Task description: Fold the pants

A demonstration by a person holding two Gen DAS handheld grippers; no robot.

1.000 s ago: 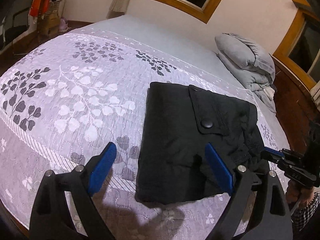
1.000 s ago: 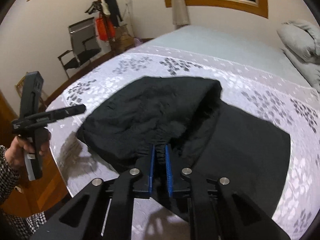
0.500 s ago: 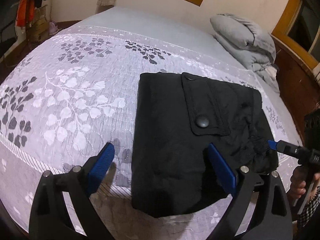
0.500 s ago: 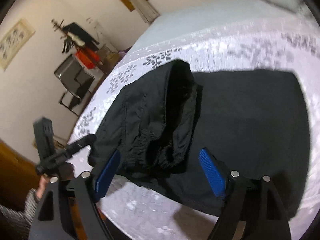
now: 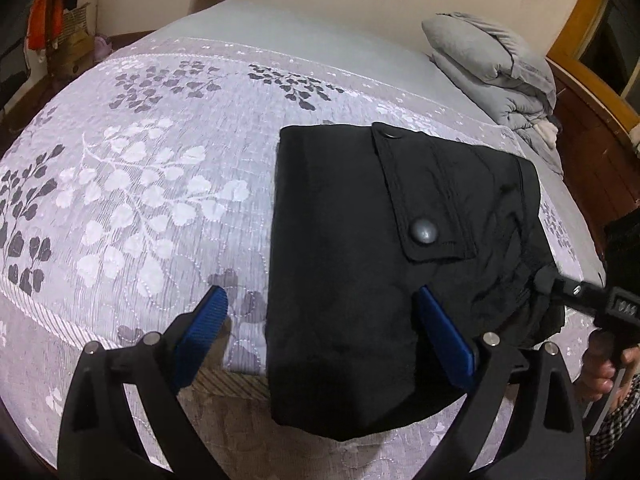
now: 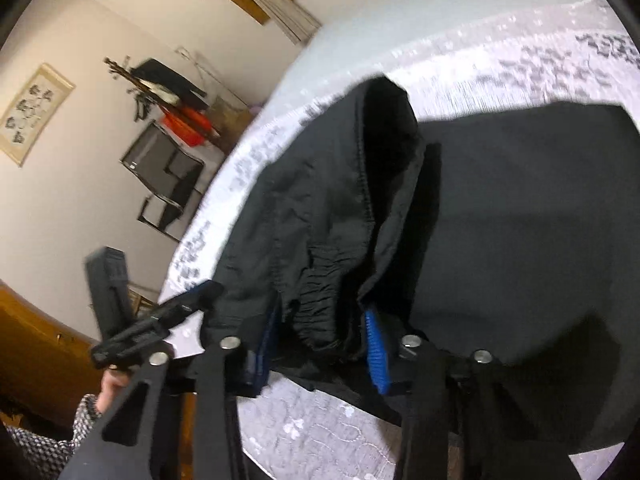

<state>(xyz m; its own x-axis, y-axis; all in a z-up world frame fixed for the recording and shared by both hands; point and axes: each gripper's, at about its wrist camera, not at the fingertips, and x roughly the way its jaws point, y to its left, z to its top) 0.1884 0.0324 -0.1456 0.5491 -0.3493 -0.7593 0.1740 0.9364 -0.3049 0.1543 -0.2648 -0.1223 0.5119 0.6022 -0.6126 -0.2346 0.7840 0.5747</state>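
Two grippers: both in frame, one per hand, at the near edge of the bed.
Pants [image 5: 360, 264]: black, folded into a compact block, lying flat on the bedspread [image 5: 140, 184] near its front edge; a flap pocket with a round snap faces up.
Waistband [image 6: 332, 280]: gathered elastic end, bunched and lifted slightly at the block's right side, as the right wrist view shows.
Left gripper [image 5: 320, 332]: jaws spread wide, nothing clasped; left blue pad over bare bedspread, right blue pad over the black fabric, the block's left edge between them.
Right gripper [image 6: 320, 344]: jaws have just been closing; the bunched waistband sits between the blue pads. Whether the pads press the cloth I cannot tell, view blurred.
Right gripper, other view: tip at the right edge of the block, at the crumpled fabric.
Hands: fingers and a checked sleeve [image 6: 52, 432] visible behind the left gripper's handle.
Bedspread: lilac, leaf pattern, quilted.
Quilt [image 5: 500, 64]: grey, folded, far right corner of bed, well apart from pants.
Room: chair [image 6: 168, 176] and coat rack by the wall.
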